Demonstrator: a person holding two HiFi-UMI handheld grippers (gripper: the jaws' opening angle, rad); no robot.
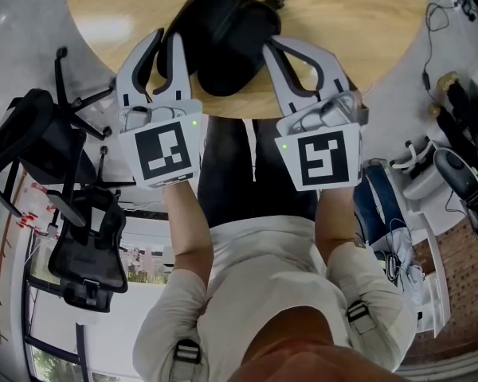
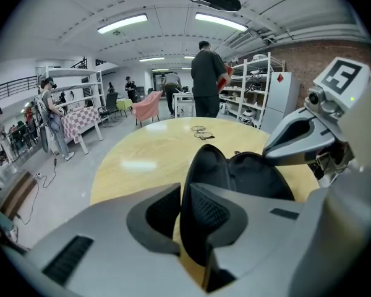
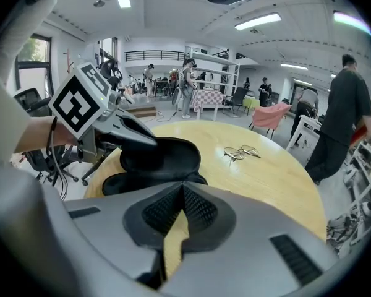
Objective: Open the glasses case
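A black glasses case [image 1: 223, 34] lies open on the round wooden table [image 1: 358, 22], its lid tilted up on the left. My left gripper [image 1: 168, 38] is shut on the lid's rim; in the left gripper view that black rim [image 2: 195, 184] stands between its pads [image 2: 157, 212]. Just right of the case, my right gripper [image 1: 271, 44] is shut with nothing in it. In the right gripper view its jaws [image 3: 182, 190] meet at the tips, with the case [image 3: 164, 156] just beyond them. A pair of glasses [image 3: 241, 152] rests farther out on the table.
The table's near edge runs right under both grippers. Black office chairs [image 1: 72, 213] stand on the floor at the left, and cables and gear [image 1: 454, 173] lie at the right. A person [image 2: 207, 79] stands beyond the table's far side, with shelves [image 2: 260, 85] behind.
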